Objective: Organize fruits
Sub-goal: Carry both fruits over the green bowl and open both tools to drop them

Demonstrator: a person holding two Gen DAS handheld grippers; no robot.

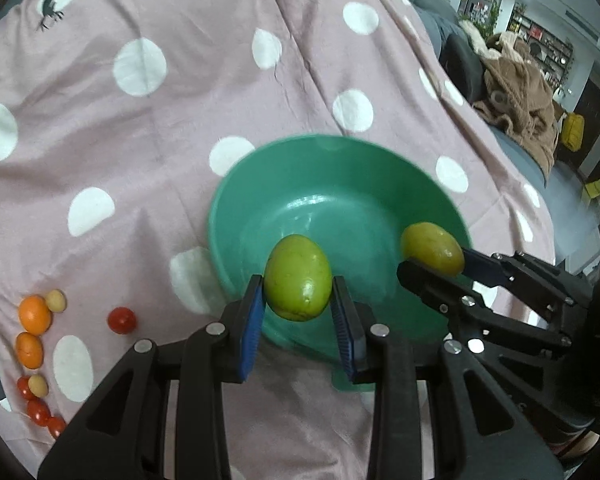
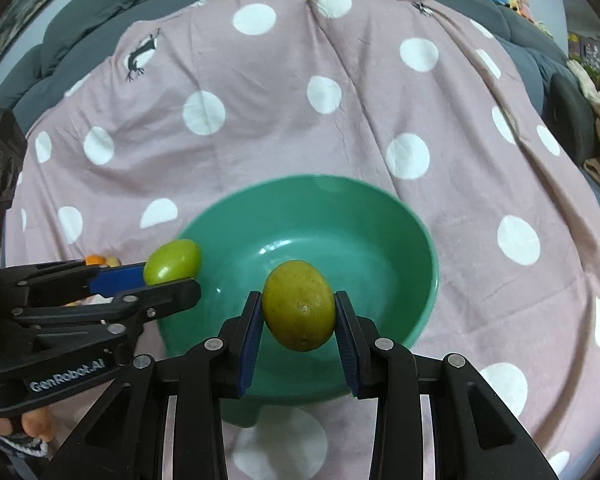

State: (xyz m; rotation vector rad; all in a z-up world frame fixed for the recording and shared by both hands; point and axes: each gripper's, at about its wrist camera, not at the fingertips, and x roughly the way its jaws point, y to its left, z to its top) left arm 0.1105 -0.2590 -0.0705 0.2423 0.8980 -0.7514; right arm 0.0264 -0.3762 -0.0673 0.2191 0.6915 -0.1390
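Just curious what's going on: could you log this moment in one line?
left gripper: holds green fruit | right gripper: holds yellowish fruit | both over empty green bowl

Left claw (image 1: 298,306): blue pads clamped on either side of a green fruit (image 1: 298,278), fingers pointing forward, level. Right claw (image 2: 299,316): same posture, pads pressed against a yellow-green fruit (image 2: 299,305). Both held side by side, close, tips angled slightly toward each other. Bare fingers of the left hand (image 2: 24,424) visible wrapped under the left handle.
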